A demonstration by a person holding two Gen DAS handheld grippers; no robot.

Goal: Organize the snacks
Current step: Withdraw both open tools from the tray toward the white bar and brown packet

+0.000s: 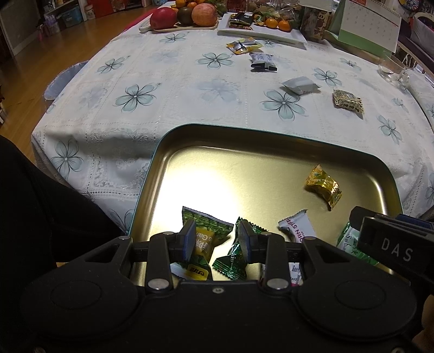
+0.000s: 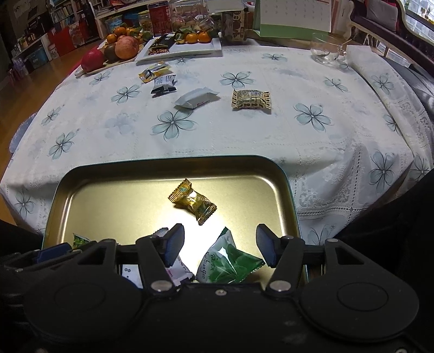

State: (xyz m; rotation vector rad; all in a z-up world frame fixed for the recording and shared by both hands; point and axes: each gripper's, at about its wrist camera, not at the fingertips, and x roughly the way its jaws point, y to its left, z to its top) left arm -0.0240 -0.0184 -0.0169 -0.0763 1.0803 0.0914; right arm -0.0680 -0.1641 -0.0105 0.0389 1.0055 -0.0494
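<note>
A gold metal tin tray sits at the near table edge and holds several wrapped snacks. My left gripper is open above two green packets at the tray's near side. My right gripper is open and empty above a light green packet. A gold candy lies further in the tray. On the tablecloth beyond lie a white packet, a yellow patterned packet, a black-and-white packet and a yellow-silver packet.
At the far side stand a fruit plate, a white tray with tangerines and snacks, a jar, a calendar and a glass cup. The right gripper's body shows in the left view.
</note>
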